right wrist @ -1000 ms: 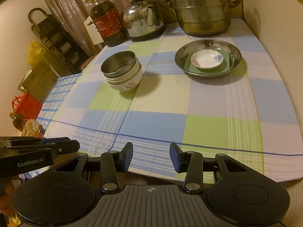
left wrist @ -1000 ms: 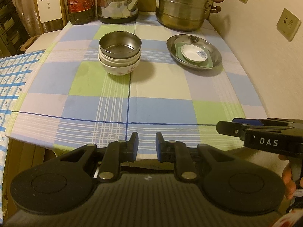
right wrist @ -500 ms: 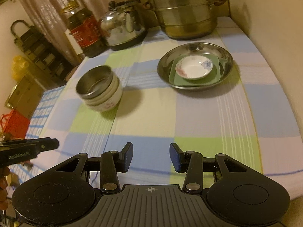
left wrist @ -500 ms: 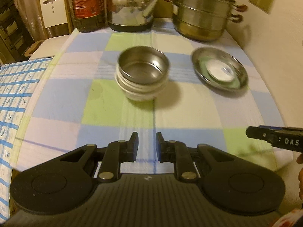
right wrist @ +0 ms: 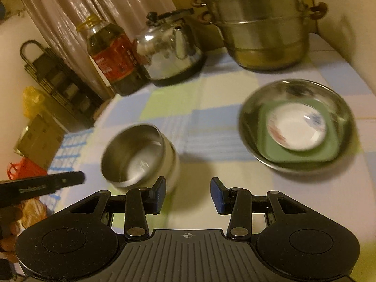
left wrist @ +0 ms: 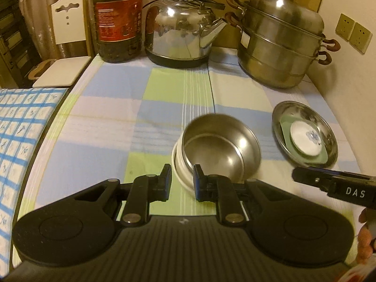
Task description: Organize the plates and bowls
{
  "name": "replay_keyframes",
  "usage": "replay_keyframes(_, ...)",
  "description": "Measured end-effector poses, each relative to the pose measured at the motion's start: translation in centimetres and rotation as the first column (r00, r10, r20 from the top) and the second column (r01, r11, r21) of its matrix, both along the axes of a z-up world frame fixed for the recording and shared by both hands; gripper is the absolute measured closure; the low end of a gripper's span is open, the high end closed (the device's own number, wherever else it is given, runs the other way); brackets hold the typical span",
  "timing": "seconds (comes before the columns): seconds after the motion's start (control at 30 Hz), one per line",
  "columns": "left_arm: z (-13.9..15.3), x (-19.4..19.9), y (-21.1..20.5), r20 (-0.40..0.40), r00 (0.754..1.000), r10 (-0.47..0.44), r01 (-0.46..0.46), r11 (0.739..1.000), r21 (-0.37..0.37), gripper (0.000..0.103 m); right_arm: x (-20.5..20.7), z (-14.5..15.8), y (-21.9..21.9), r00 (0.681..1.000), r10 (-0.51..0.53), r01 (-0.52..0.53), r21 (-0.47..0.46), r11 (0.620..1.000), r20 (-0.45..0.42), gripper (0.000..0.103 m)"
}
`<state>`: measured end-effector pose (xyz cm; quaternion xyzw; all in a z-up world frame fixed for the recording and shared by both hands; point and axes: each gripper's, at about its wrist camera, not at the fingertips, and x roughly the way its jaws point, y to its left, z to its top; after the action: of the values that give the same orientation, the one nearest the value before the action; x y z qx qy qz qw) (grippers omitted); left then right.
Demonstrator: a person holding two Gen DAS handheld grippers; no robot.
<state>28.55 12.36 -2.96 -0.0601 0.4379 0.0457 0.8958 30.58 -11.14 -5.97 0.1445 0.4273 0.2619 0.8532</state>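
A steel bowl (left wrist: 223, 150) sits nested on top of white ceramic bowls (left wrist: 179, 171) on the checked tablecloth. My left gripper (left wrist: 181, 182) is open, its fingertips at the near left rim of this stack. To the right, a steel plate (left wrist: 329, 131) holds a green square dish (left wrist: 285, 131) and a small white saucer (left wrist: 305, 141). In the right wrist view my right gripper (right wrist: 188, 195) is open and empty, between the bowl stack (right wrist: 138, 155) and the steel plate (right wrist: 340, 108), short of both.
At the back of the table stand an oil bottle (left wrist: 117, 18), a steel kettle (left wrist: 181, 28) and a stacked steamer pot (left wrist: 279, 47). A wall runs along the right. A white chair (left wrist: 63, 47) and a blue-checked cloth (left wrist: 21, 127) are at the left.
Both grippers have moved forward over the table. The left has closed in on the bowl stack, the right has come nearer to the steel plate. Their jaws stay open.
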Motion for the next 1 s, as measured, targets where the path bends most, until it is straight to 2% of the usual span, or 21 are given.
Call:
replay_keyframes(0.07,-0.4,1.2,0.2,-0.009,1.0,-0.014,0.014,1.0,0.004,0.086,0.8,-0.2,1.0,1.0,0.006,-0.006,0.019,1.0,0.021,0.06)
replay_keyframes(0.2,-1.5,3.2,0.3,-0.035,0.998,-0.043,0.044,0.999,0.012,0.087,1.9,-0.7,2.4,0.999,0.021,-0.023,0.039,0.999,0.044,0.078)
replay_keyframes(0.33,-2.4,4.2,0.5,-0.061,0.997,-0.056,0.057,0.998,0.012,0.087,2.9,-1.4,3.0,0.999,0.027,-0.03,0.068,0.997,0.042,0.084)
replay_keyframes(0.53,-3.3,5.2,0.9,-0.086,0.994,-0.072,0.073,0.997,0.001,0.088,3.7,-2.5,3.6,0.999,0.043,-0.044,0.039,0.998,0.032,0.096)
replay_keyframes(0.87,-4.5,6.5,1.2,-0.128,0.988,-0.083,0.081,0.997,-0.019,0.09,5.7,-3.4,3.6,0.996,0.04,-0.033,0.09,0.995,-0.075,0.095)
replay_keyframes(1.0,-4.9,6.9,1.5,-0.144,0.985,-0.092,0.087,0.995,-0.04,0.09,6.0,-3.5,4.1,0.996,0.05,-0.044,0.073,0.996,-0.076,0.095)
